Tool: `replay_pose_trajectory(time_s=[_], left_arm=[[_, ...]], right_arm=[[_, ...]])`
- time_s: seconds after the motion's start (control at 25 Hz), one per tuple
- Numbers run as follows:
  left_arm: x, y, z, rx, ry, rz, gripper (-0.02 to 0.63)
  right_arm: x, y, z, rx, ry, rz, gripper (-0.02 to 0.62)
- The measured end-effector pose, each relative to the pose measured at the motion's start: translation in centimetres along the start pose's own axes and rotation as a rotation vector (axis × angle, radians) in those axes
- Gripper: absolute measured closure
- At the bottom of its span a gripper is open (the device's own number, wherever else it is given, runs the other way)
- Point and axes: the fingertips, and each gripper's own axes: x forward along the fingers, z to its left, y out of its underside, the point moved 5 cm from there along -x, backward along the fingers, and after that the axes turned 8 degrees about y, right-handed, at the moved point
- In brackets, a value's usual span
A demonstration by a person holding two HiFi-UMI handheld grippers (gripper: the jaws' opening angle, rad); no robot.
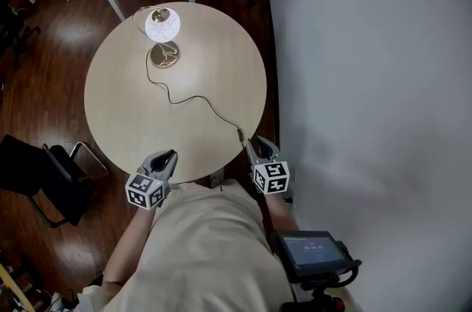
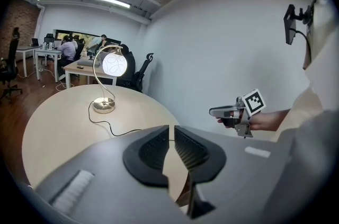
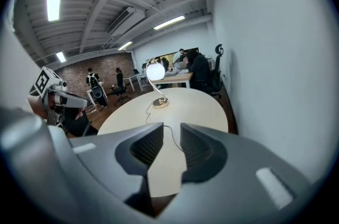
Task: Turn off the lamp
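Both my grippers hang at the near rim of the round pale wooden table (image 1: 125, 111), with nothing in either. My left gripper (image 1: 168, 156) has its jaws barely parted, and my right gripper (image 1: 253, 144) shows a clearly wider gap. The brass-footed lamp with the white globe shade (image 1: 162, 26) glows lit on the far side, well apart from me. Its thin black cord (image 1: 195, 98) snakes back to the edge just beside my right jaws, so the right looks best placed to start. Bare tabletop lies ahead, and the white wall (image 1: 369, 82) crowds my right.
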Motion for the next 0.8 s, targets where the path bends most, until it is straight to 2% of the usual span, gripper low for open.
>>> replay_pose_trajectory(time_s=[0.4,0.8], left_arm=[[-2.1,-1.4,2.9,0.022,0.079,-0.033,0.598],[-3.9,0.1,4.8,0.017,0.138,0.018,0.599]], right_arm=[[-2.0,-1.6,2.5,-0.033,0.145,0.013,0.505],[-4.2,-0.3,6.3,-0.058,0.204,0.048,0.505]])
